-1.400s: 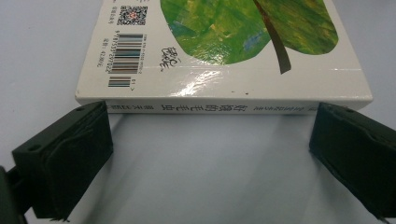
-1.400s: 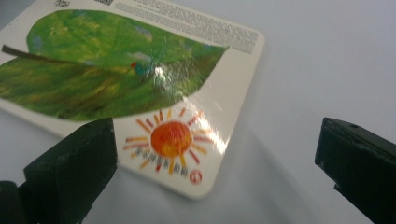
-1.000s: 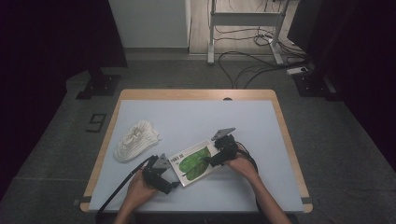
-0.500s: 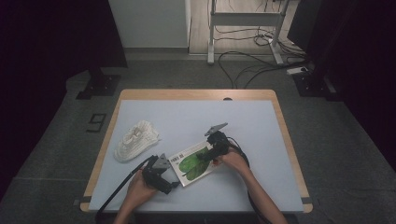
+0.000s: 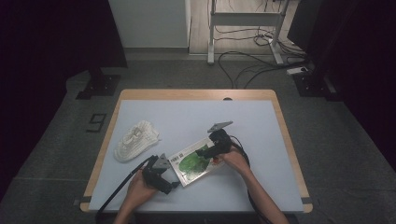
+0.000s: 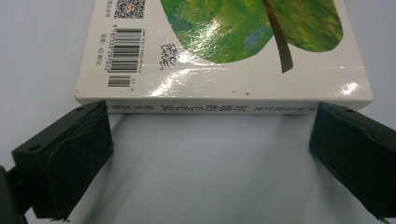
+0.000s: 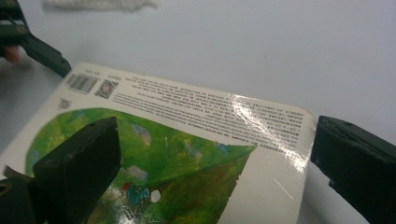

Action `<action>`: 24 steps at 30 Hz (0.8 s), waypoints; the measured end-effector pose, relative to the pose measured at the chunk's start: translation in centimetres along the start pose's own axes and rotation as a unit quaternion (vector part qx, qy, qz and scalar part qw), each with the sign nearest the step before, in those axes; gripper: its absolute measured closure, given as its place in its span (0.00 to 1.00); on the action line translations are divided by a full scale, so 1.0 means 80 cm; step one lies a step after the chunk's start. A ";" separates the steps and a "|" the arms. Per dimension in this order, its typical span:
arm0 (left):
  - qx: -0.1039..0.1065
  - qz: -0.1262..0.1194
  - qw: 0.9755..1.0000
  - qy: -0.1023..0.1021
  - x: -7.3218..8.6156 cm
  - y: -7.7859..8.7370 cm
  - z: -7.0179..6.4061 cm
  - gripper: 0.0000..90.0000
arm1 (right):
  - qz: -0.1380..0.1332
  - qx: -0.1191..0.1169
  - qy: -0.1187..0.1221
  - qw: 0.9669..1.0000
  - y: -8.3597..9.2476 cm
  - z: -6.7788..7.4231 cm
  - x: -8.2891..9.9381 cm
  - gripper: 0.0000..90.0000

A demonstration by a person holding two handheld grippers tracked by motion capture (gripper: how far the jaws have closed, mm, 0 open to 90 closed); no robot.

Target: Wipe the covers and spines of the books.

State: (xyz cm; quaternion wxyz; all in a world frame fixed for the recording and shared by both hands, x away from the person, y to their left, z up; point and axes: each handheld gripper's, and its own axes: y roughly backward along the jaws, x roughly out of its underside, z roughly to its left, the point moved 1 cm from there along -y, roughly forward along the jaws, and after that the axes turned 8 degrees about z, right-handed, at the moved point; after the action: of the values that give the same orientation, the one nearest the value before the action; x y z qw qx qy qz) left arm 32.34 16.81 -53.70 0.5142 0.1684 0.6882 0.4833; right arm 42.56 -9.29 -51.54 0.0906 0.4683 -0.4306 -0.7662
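Note:
A picture book point(image 5: 189, 163) with a white back cover and a green leaf picture lies flat near the table's front edge. In the left gripper view its spine point(image 6: 219, 106) faces me, and my left gripper point(image 6: 208, 135) stands open with one jaw beside each end of the spine. That left gripper point(image 5: 169, 179) sits at the book's near-left corner. My right gripper point(image 5: 205, 152) is over the book's far side. It is open point(image 7: 215, 135), with one jaw above the cover point(image 7: 196, 140) and the other past the cover's edge. Neither gripper holds anything.
A crumpled white cloth point(image 5: 135, 140) lies at the left of the pale blue table point(image 5: 243, 116), and shows again as the cloth point(image 7: 100, 3) at the top of the right gripper view. A cable trails from each gripper toward the front edge.
My right gripper has moved a little to the left, farther over the book. The left gripper and the book have stayed put.

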 end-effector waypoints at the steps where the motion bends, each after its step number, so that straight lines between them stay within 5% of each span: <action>1: 0.000 0.000 1.000 0.000 0.000 0.000 0.000 0.00 | -0.005 -0.001 -0.003 1.000 0.003 0.002 -0.001 0.02; 24: -0.001 0.001 1.000 -0.001 0.000 0.000 0.000 0.00 | -0.012 -0.022 -0.030 0.999 0.041 0.016 0.016 0.06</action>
State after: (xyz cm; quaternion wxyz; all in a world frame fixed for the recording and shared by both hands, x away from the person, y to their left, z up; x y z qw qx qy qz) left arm 32.34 16.82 -53.69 0.5146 0.1691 0.6870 0.4843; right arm 39.99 -11.27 -49.67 0.0787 0.4480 -0.4103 -0.7904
